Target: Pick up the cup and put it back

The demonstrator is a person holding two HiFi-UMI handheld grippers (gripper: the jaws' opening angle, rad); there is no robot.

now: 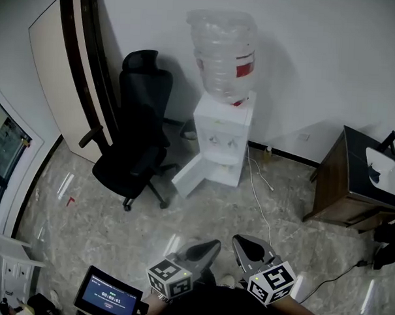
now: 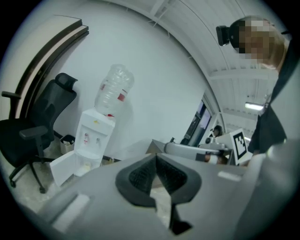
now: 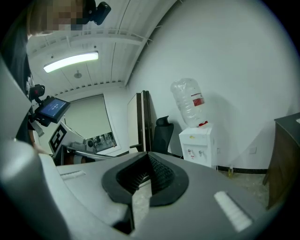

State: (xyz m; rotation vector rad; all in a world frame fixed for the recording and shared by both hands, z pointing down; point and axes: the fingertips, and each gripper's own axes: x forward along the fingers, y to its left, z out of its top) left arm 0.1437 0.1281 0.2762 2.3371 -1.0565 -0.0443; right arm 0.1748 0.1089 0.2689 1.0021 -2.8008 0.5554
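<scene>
No cup shows clearly in any view. A white water dispenser (image 1: 221, 138) with a clear bottle (image 1: 221, 53) on top stands against the far wall, its lower door (image 1: 193, 173) swung open. It also appears in the left gripper view as the dispenser (image 2: 91, 140) and in the right gripper view as the dispenser (image 3: 199, 140). My left gripper (image 1: 206, 247) and right gripper (image 1: 243, 244) sit side by side at the bottom of the head view, well short of the dispenser. The left gripper (image 2: 155, 155) is shut with nothing in it. The right gripper (image 3: 147, 154) is shut and empty too.
A black office chair (image 1: 136, 138) stands left of the dispenser, with a tall board (image 1: 67, 69) leaning on the wall behind it. A dark wooden cabinet (image 1: 353, 186) is at the right. A white cable (image 1: 261, 202) runs across the marble floor. A small screen (image 1: 109, 298) sits at the lower left.
</scene>
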